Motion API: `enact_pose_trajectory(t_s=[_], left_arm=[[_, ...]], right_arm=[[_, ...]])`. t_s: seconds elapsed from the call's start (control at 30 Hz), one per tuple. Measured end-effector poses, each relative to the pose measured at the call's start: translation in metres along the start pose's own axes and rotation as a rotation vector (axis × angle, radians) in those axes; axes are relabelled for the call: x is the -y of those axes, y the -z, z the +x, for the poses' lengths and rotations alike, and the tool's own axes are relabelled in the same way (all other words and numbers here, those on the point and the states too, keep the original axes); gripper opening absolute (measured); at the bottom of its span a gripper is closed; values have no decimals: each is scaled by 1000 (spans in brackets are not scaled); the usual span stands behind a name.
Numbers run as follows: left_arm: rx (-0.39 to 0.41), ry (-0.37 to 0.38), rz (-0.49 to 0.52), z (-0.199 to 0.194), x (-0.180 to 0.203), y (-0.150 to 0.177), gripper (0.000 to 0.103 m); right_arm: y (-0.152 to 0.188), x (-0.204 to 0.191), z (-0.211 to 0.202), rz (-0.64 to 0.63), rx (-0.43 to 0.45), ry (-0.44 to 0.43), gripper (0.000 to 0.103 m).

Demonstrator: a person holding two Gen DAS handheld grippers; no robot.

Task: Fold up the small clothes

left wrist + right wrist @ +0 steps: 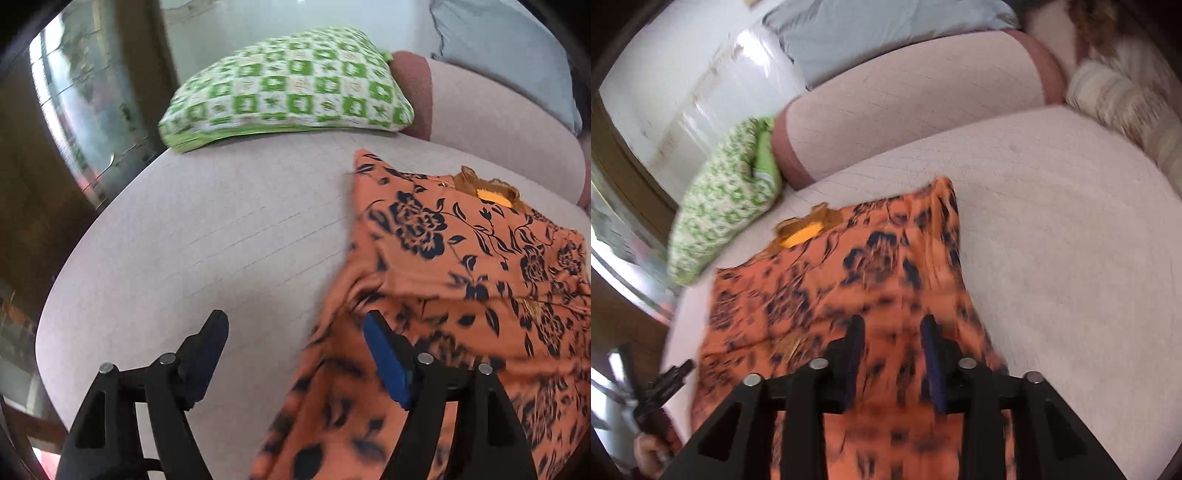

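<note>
Orange garment (849, 288) flat; both grippers apart (empty).

Orange floral garment (849, 280) under parted right gripper (892, 332)

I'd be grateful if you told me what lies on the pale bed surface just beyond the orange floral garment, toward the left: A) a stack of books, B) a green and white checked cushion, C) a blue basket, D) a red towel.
B: the green and white checked cushion rests on the bed surface beyond the orange floral garment.
</note>
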State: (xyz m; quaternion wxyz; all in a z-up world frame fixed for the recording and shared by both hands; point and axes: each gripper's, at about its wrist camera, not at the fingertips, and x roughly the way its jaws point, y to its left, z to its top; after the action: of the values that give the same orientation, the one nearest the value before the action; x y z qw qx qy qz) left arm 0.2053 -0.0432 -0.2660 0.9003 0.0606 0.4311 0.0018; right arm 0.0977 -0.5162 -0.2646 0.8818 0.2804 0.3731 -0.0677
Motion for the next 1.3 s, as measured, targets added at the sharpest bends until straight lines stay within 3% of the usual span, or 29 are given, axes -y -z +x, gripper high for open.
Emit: enact_pose_trajectory(t_s=[0.03, 0.1, 0.17, 0.33, 0.47, 0.53, 0.7, 0.8, 0.83, 0.9, 0.93, 1.07, 1.13, 1.23, 1.3], left_arm=[[0, 2, 2, -8, -10, 11, 76], [-17, 19, -12, -19, -28, 32, 77], [-48, 86, -58, -29, -46, 51, 76], [-110, 241, -89, -46, -67, 82, 76], [-144, 317, -23, -55, -62, 99, 50], [-180, 348, -31, -54, -64, 106, 49], [-216, 337, -71, -43, -71, 110, 49], [-234, 392, -101, -37, -69, 110, 61], [-233, 418, -77, -36, -64, 111, 66], [-229, 411, -17, -38, -54, 110, 66], [-229, 423, 2, -40, -51, 111, 64], [-240, 400, 12, -40, -53, 115, 21], [-266, 451, -32, -38, -60, 116, 16], [-290, 412, -22, -42, -62, 121, 19], [-289, 345, -7, -49, -64, 123, 39]], right_arm=[[15, 10, -12, 16, -18, -4, 68], [37, 28, -30, 30, -28, 12, 68], [50, 47, -43, 59, -47, 12, 68], [77, 90, -73, 173, -59, -110, 68], [95, 104, -77, 190, -128, -182, 66], [104, 109, -79, 193, -151, -176, 65], [130, 138, -71, 285, -272, -170, 54], [135, 135, -71, 270, -282, -212, 53], [138, 133, -68, 260, -299, -221, 53], [141, 122, -66, 215, -316, -224, 53], [143, 116, -64, 194, -329, -244, 51], [151, 86, -56, 92, -368, -248, 44], [154, 71, -53, 43, -379, -243, 40], [157, 61, -50, -10, -380, -198, 40], [157, 63, -49, 6, -382, -211, 40]])
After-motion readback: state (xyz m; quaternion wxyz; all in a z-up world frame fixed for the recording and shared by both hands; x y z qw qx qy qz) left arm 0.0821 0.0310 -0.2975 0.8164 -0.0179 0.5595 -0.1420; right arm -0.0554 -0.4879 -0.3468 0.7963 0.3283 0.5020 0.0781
